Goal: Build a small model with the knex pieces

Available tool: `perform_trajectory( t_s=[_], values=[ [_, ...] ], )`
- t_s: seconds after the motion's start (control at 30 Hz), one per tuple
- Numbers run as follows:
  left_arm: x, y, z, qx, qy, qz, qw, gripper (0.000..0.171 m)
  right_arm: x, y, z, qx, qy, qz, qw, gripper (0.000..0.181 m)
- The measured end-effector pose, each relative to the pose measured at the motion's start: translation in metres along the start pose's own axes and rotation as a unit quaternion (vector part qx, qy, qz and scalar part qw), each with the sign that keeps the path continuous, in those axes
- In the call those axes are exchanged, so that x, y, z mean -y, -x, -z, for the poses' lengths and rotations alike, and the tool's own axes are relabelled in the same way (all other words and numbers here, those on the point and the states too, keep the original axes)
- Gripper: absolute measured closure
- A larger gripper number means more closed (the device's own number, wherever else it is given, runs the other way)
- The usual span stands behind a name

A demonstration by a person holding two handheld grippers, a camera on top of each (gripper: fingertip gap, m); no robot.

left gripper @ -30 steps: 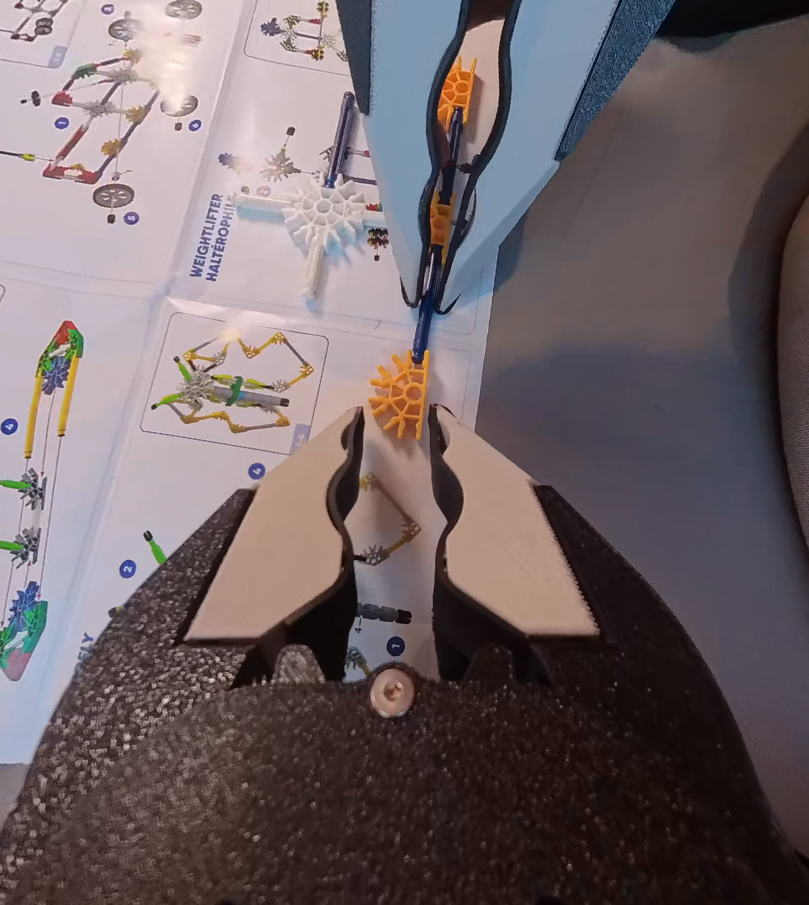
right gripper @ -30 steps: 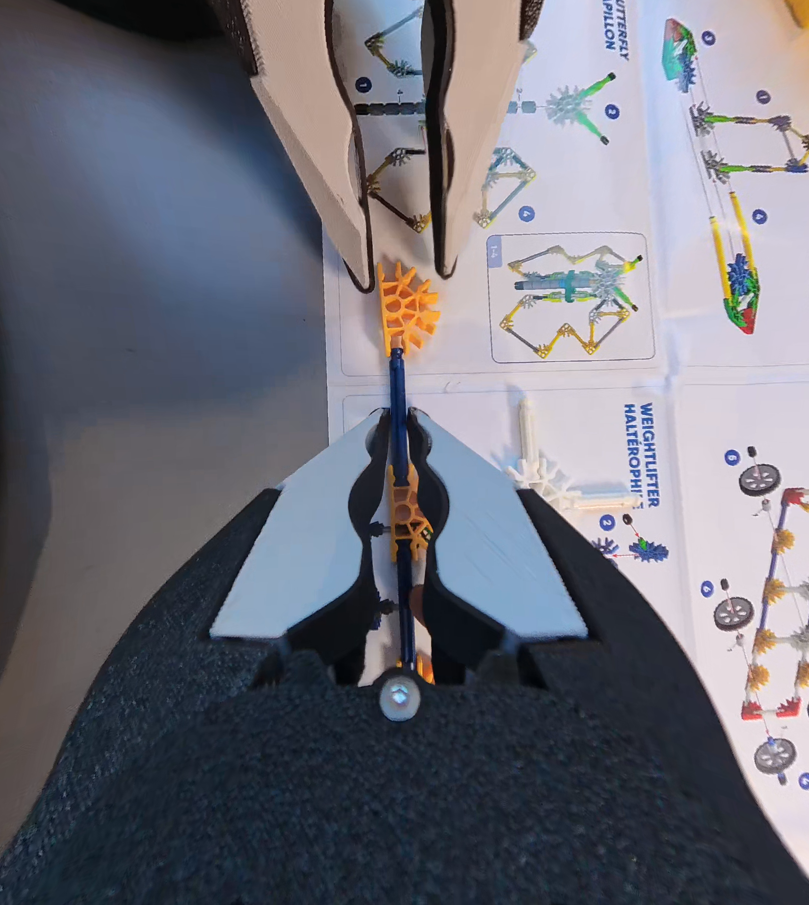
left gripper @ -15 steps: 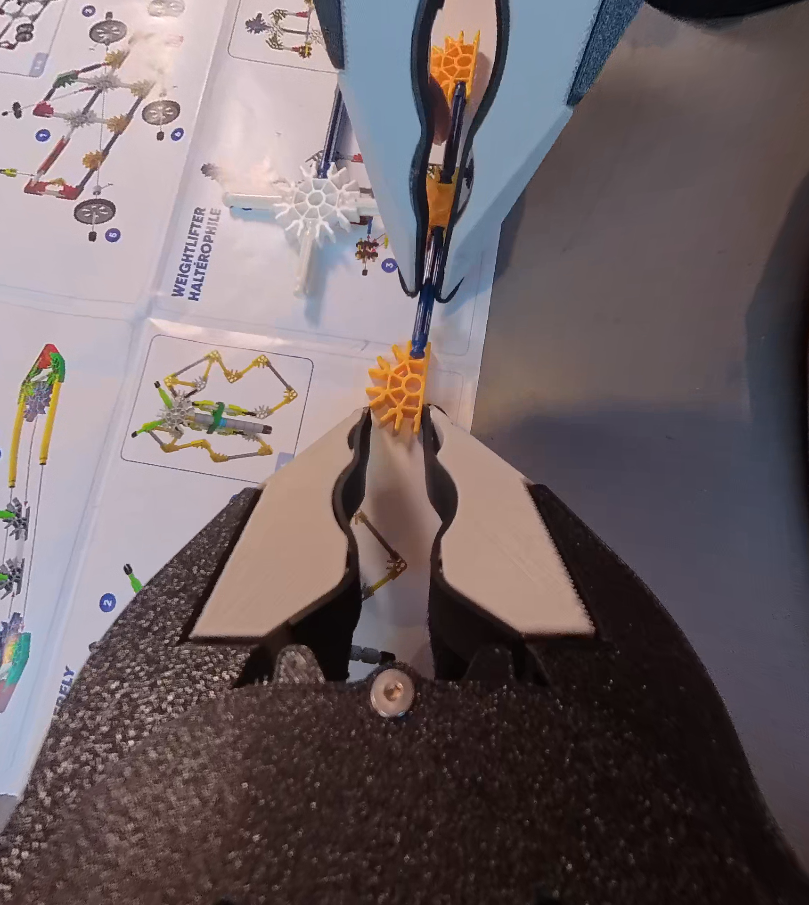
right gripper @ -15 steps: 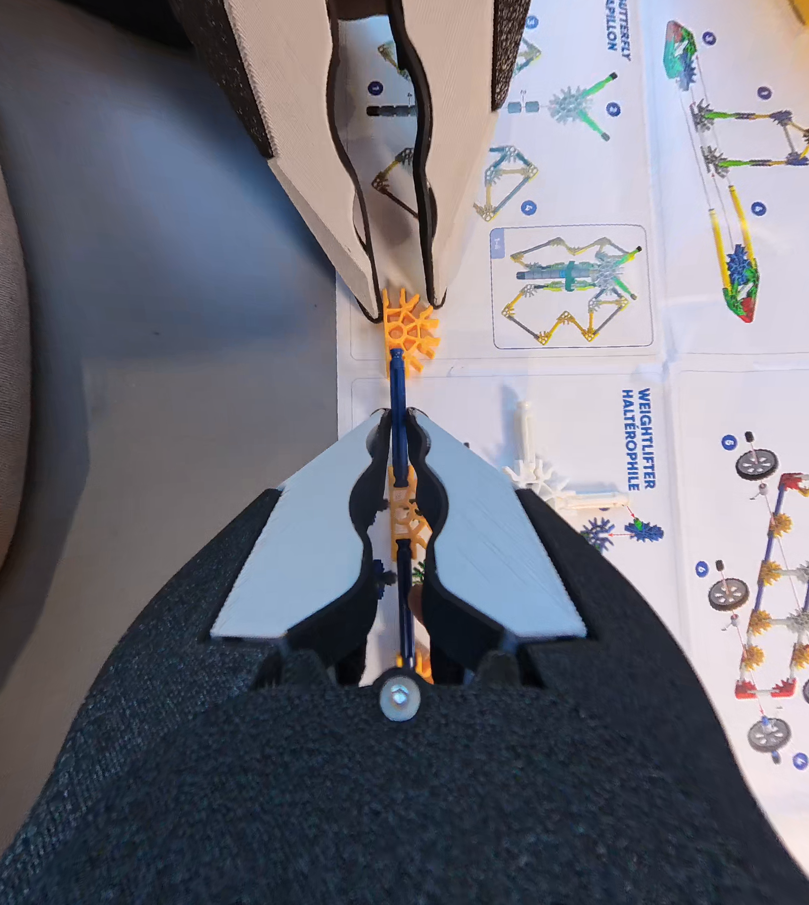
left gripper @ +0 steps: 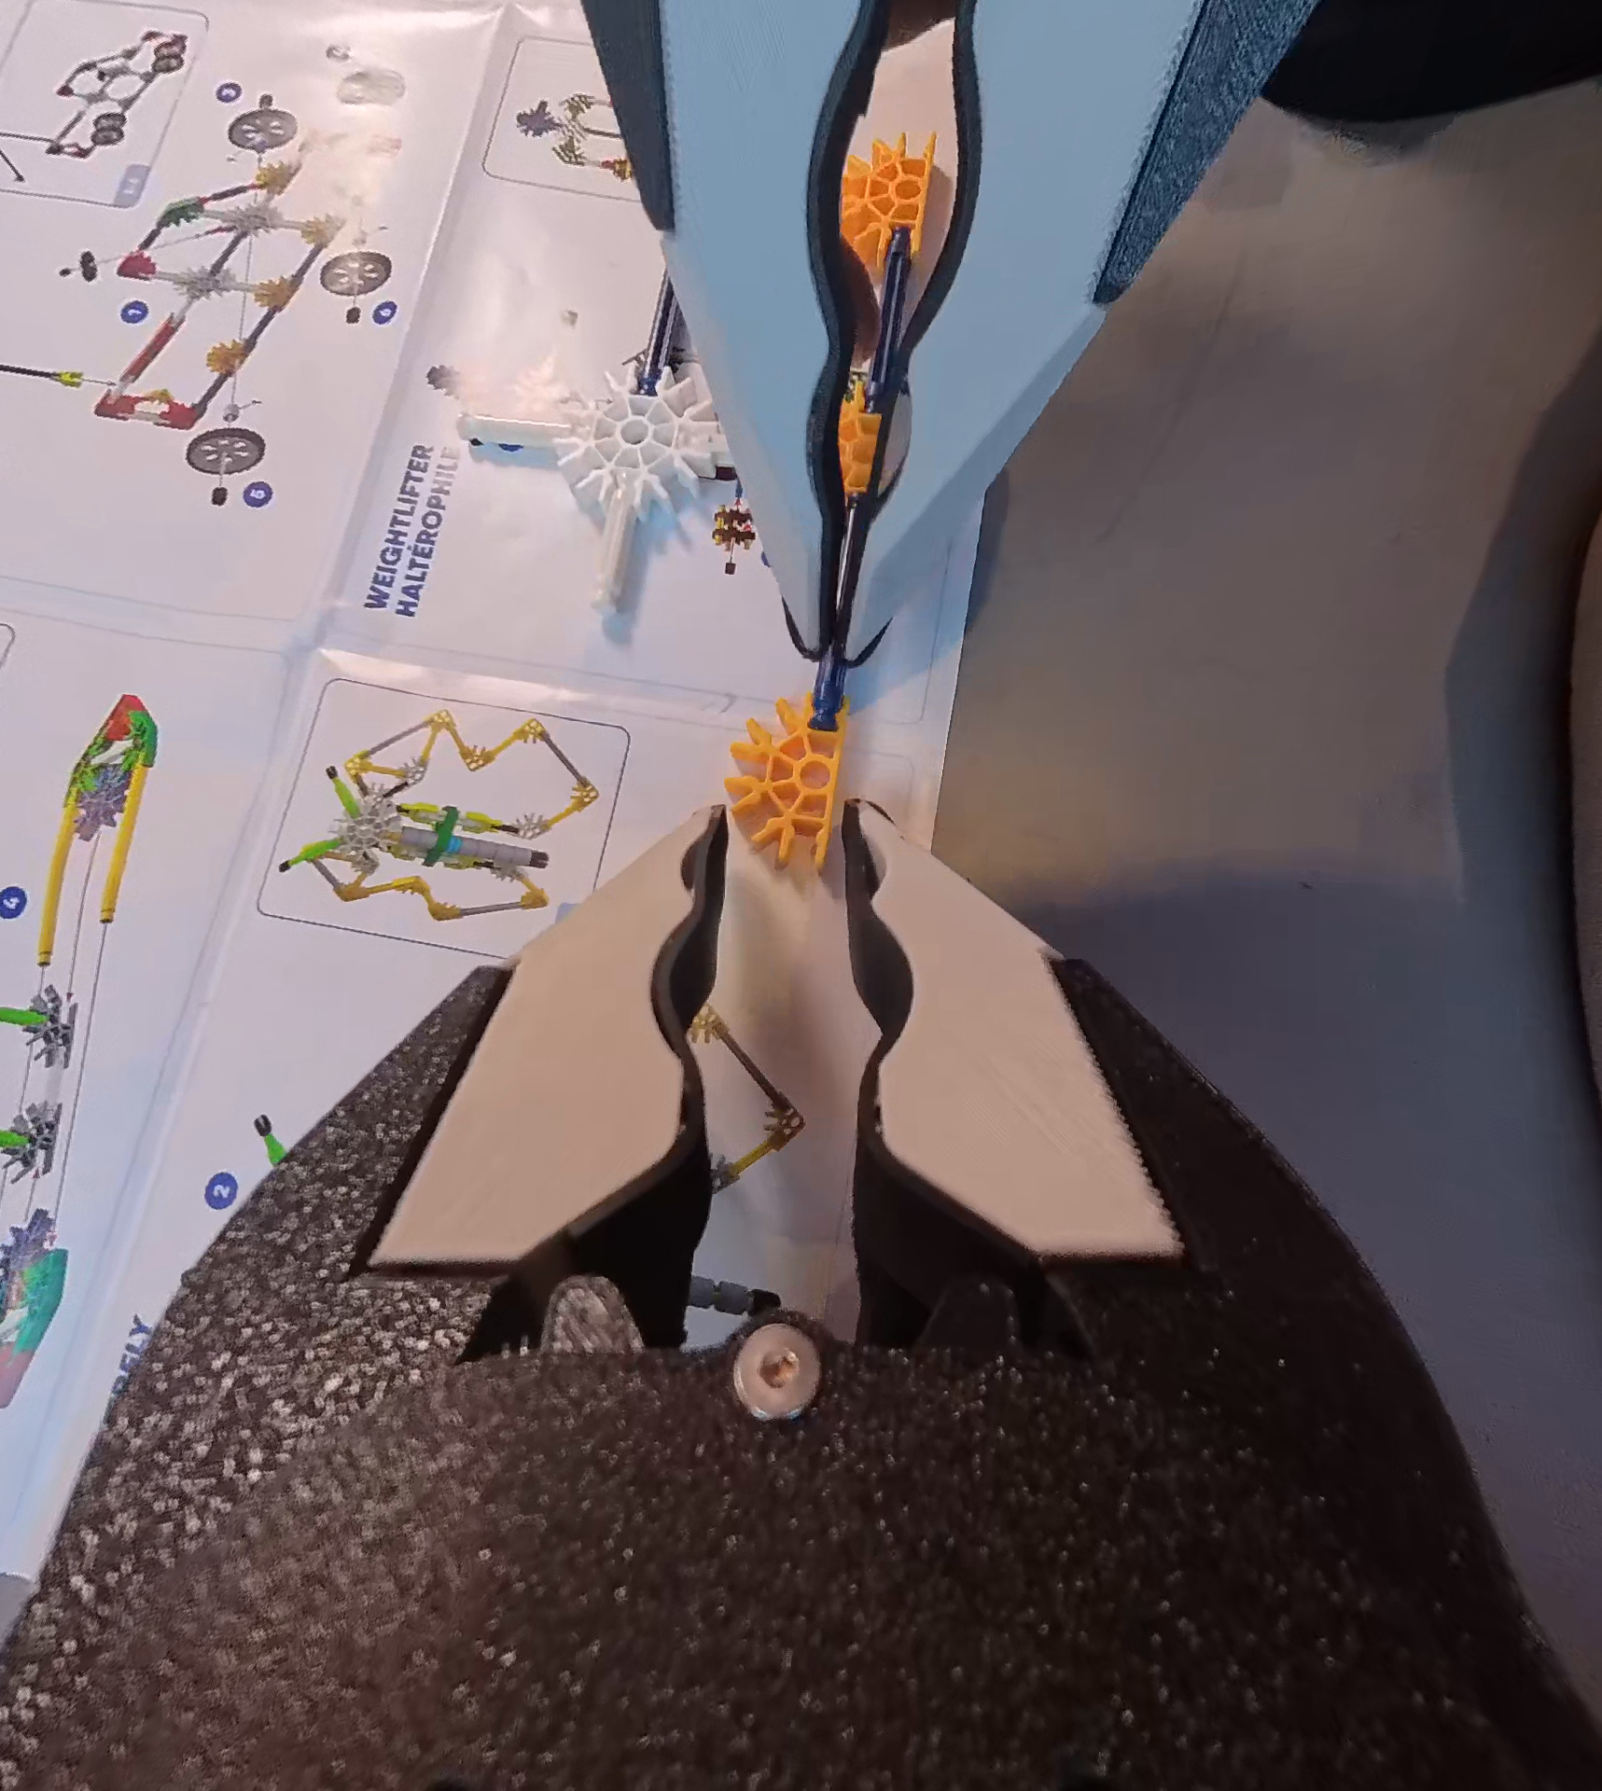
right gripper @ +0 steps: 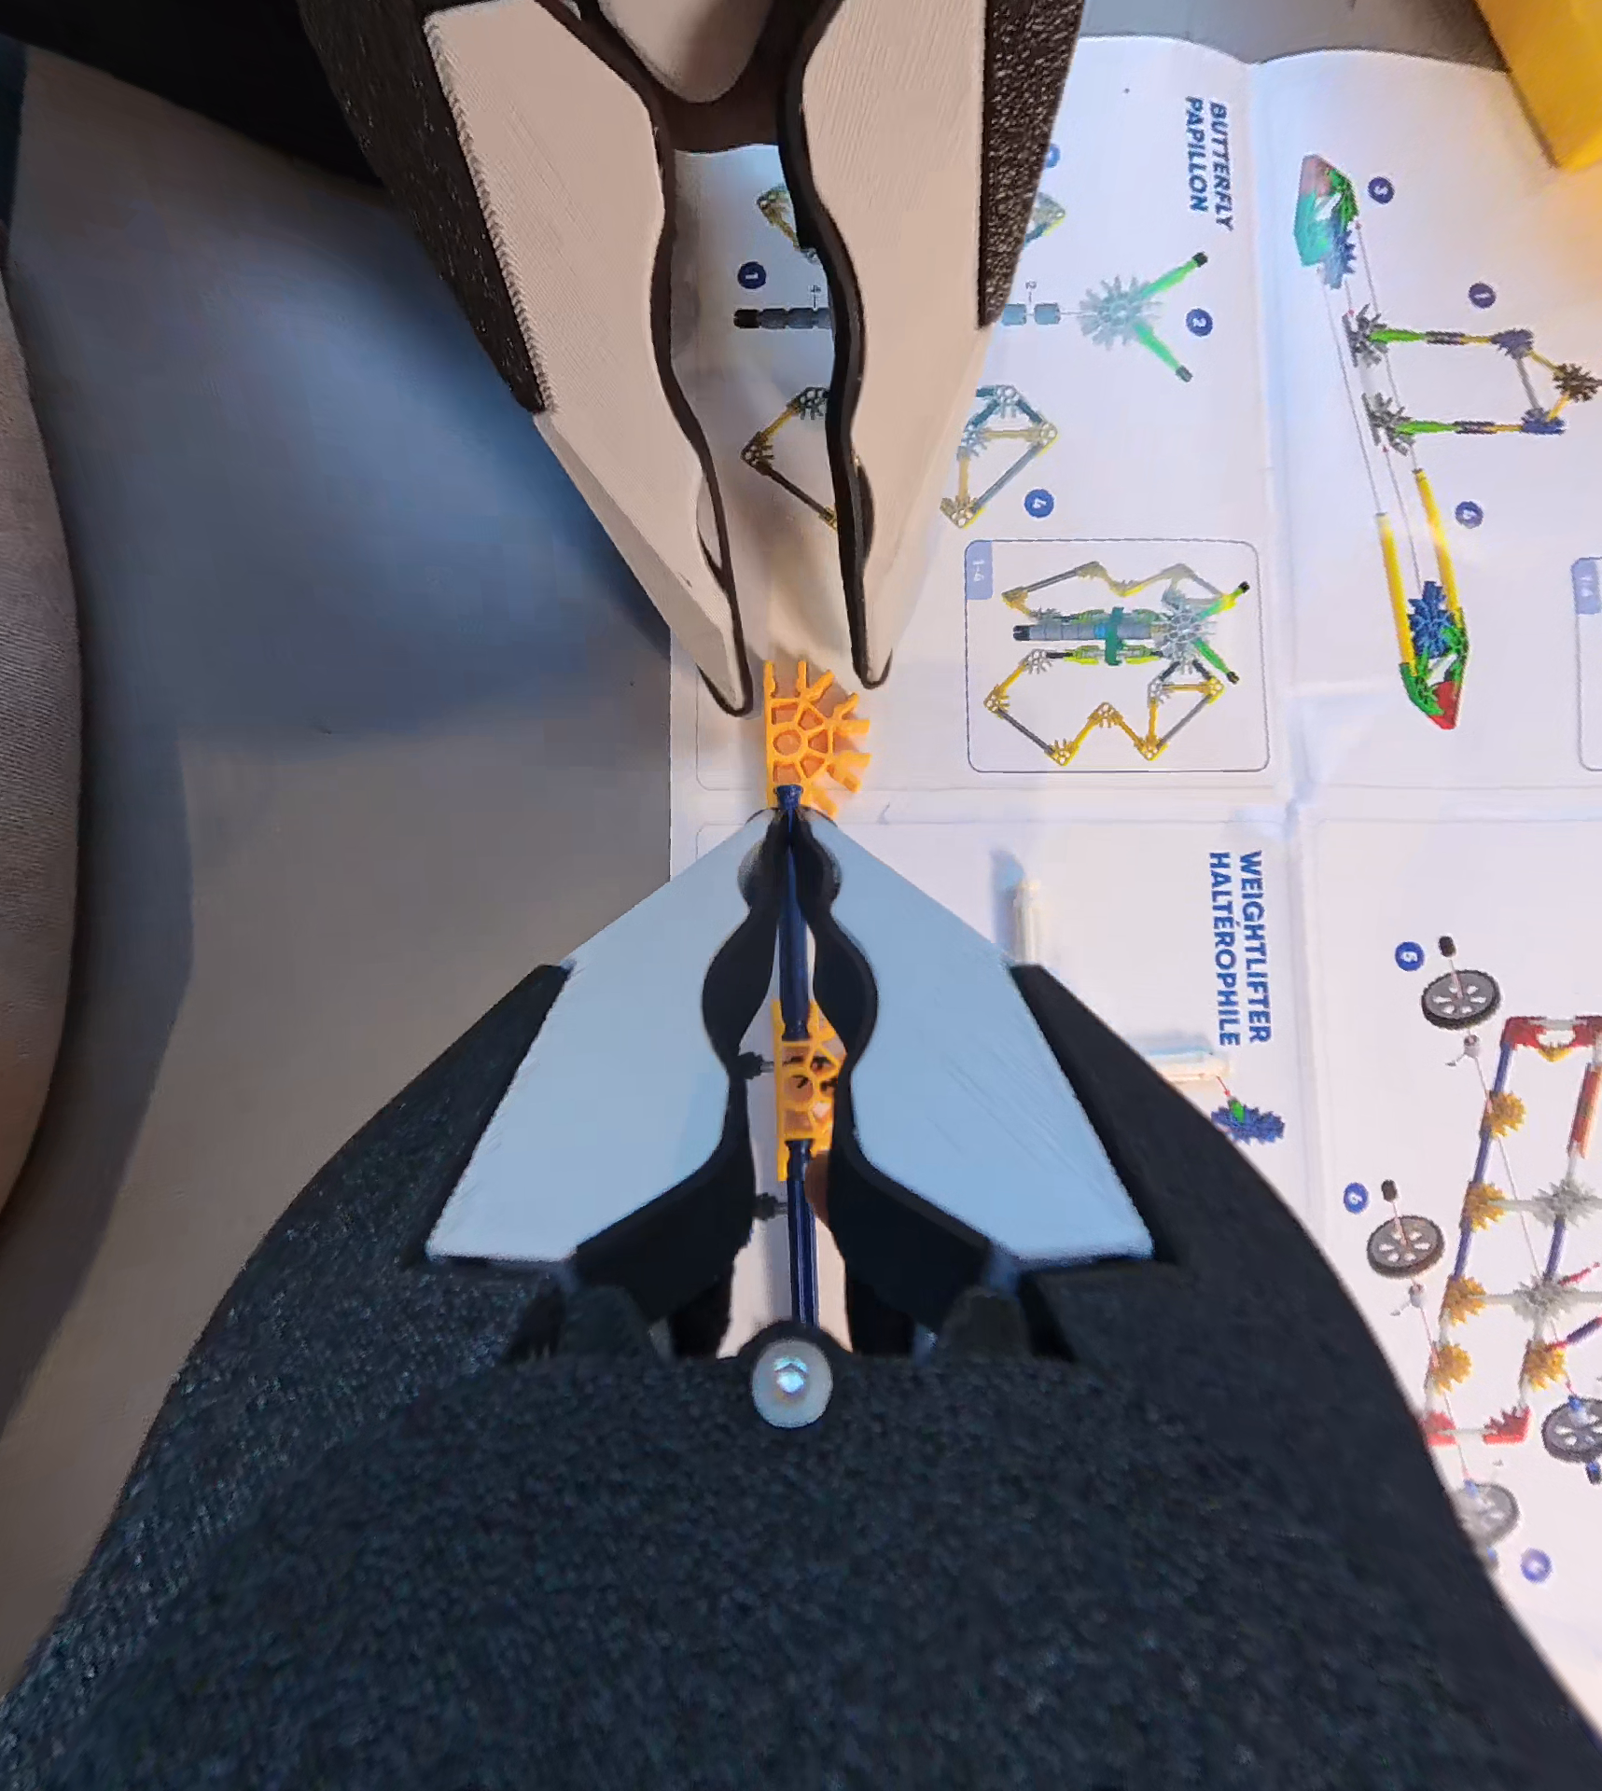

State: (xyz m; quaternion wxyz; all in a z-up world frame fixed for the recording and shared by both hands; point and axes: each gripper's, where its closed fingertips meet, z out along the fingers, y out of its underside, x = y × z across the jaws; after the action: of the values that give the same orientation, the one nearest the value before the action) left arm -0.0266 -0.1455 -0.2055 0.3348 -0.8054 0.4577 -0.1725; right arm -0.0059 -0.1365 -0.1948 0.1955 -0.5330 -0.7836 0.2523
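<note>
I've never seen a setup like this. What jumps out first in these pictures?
Two pale wedge-fingered grippers meet nose to nose. The right gripper is clamped on a thin dark blue plastic rod tipped by an orange spoked plastic connector, which sits at the tips of the open left gripper. Beneath lies a white illustrated instruction sheet with a white snowflake-shaped connector on it.

Left gripper [left gripper: 785, 824]: beige fingers [left gripper: 574, 1047], speckled black body, silver screw.
</note>
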Motion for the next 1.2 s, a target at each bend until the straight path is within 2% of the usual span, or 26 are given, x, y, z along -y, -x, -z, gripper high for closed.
perform_trajectory(
  t_s=[0.2,0.6,0.73,0.87,1.0,1.13,1.2],
  values=[
    [-0.004,-0.001,-0.005,0.007,0.016,0.004,1.000,0.153,-0.003,0.002,-0.009,0.016,0.046,0.011,0.999,0.181],
    [-0.004,-0.001,-0.005,0.003,0.003,0.020,1.000,0.153,-0.006,0.004,-0.014,0.065,0.141,0.002,0.988,0.181],
    [-0.004,-0.001,-0.005,0.004,0.000,0.018,1.000,0.153,-0.006,0.005,-0.013,0.050,0.169,0.025,0.984,0.181],
    [-0.004,-0.001,-0.005,0.006,-0.001,0.015,1.000,0.153,-0.007,0.002,-0.010,0.021,0.124,0.023,0.992,0.181],
    [-0.004,-0.001,-0.005,0.007,-0.004,0.011,1.000,0.153,-0.011,-0.007,0.020,0.003,0.028,-0.079,0.997,0.168],
    [-0.004,-0.001,-0.005,0.004,-0.006,0.010,1.000,0.153,-0.045,-0.016,0.058,-0.057,-0.041,-0.109,0.992,0.151],
    [-0.004,-0.001,-0.005,0.004,-0.006,0.006,1.000,0.153,-0.074,-0.015,0.071,-0.076,-0.050,-0.127,0.988,0.150]
  ],
)
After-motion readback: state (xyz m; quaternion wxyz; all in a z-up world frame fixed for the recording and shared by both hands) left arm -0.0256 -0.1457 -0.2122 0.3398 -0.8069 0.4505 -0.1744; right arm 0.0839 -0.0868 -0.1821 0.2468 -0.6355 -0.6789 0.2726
